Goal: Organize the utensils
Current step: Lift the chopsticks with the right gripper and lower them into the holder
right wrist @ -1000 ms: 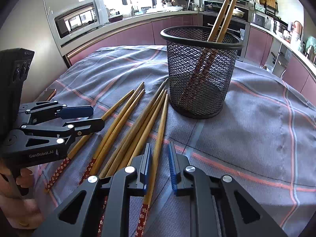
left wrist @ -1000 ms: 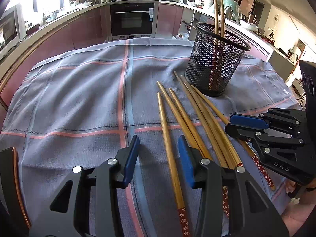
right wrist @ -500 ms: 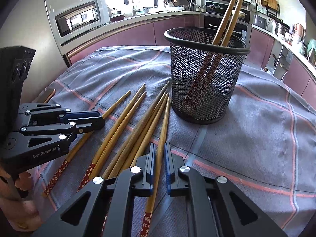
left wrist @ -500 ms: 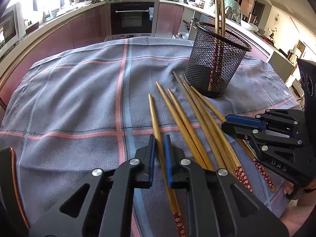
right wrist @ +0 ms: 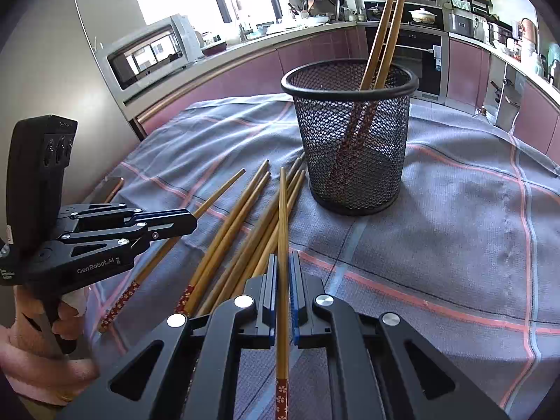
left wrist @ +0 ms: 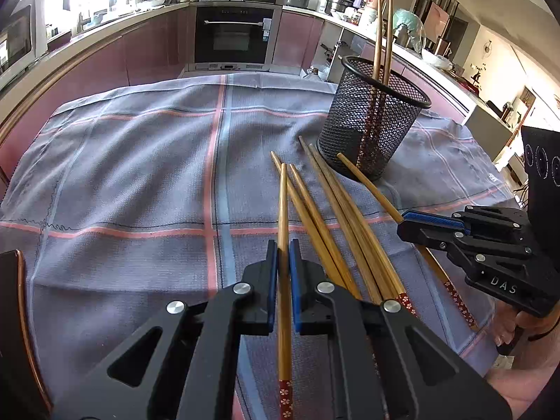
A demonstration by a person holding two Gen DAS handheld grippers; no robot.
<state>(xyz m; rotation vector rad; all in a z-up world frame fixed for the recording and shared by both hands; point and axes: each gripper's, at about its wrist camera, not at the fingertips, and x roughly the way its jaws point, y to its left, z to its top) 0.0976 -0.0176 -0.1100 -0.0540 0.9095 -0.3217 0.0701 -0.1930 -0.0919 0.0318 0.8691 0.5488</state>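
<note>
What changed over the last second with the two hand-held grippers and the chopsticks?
Both jaws have just been closing: the left hand-held gripper clamped one chopstick, the right hand-held gripper another chopstick. Mesh holder, its two chopsticks and the cloth stayed put.

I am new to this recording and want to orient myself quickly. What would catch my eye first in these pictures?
Each gripper is shut on one bamboo chopstick: the left gripper on its chopstick, the right gripper on another. Beyond them stands a black mesh cup with two chopsticks upright inside. More loose chopsticks lie fanned on the grey checked cloth before the cup.
</note>
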